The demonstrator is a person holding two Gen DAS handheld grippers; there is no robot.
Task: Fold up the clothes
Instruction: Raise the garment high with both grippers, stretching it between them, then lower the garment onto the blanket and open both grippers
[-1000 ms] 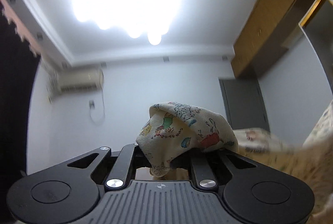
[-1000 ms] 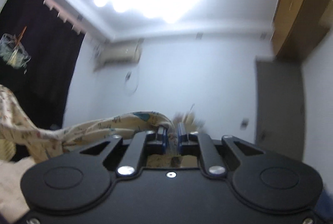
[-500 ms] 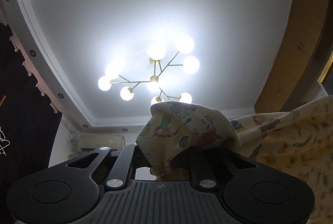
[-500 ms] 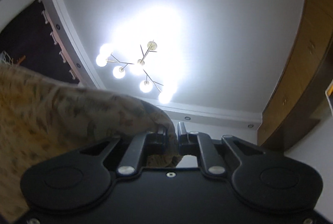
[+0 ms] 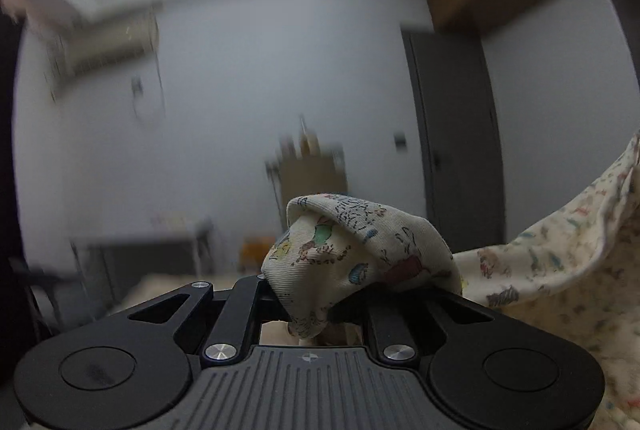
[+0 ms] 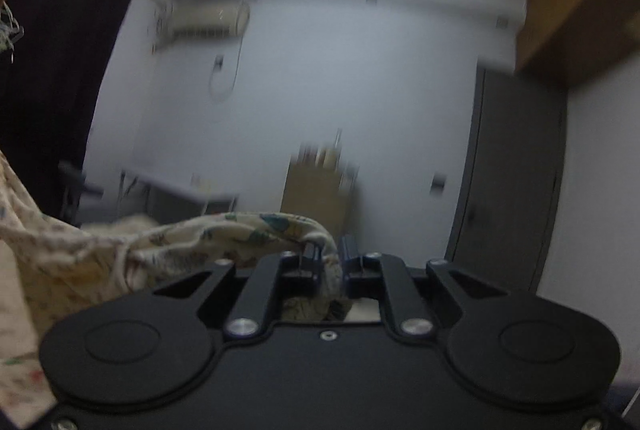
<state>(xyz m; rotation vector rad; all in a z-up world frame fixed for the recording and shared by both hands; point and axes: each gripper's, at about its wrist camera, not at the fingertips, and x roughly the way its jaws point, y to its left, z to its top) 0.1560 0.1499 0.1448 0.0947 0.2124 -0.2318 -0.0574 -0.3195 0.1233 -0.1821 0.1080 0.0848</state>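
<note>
A cream garment printed with small coloured cartoon figures (image 5: 352, 250) is bunched over my left gripper (image 5: 316, 290), which is shut on its edge; the fingertips are hidden under the fabric. The cloth stretches away to the right (image 5: 560, 254) in the left wrist view. In the right wrist view the same garment (image 6: 160, 246) comes in from the left and is pinched in my right gripper (image 6: 330, 262), shut on another edge. Both grippers point about level across the room, holding the garment up between them.
A grey door (image 6: 512, 182) stands at the right, a wooden wardrobe (image 6: 580, 2) above it. A cardboard box (image 6: 320, 194) and a low table (image 6: 180, 194) sit against the far white wall, under an air conditioner (image 6: 204, 22). A dark curtain (image 6: 52, 70) fills the left.
Half a second ago both cameras faced the ceiling lamp; both have since swung down to level, showing the far wall. The garment stayed gripped in both grippers throughout.
</note>
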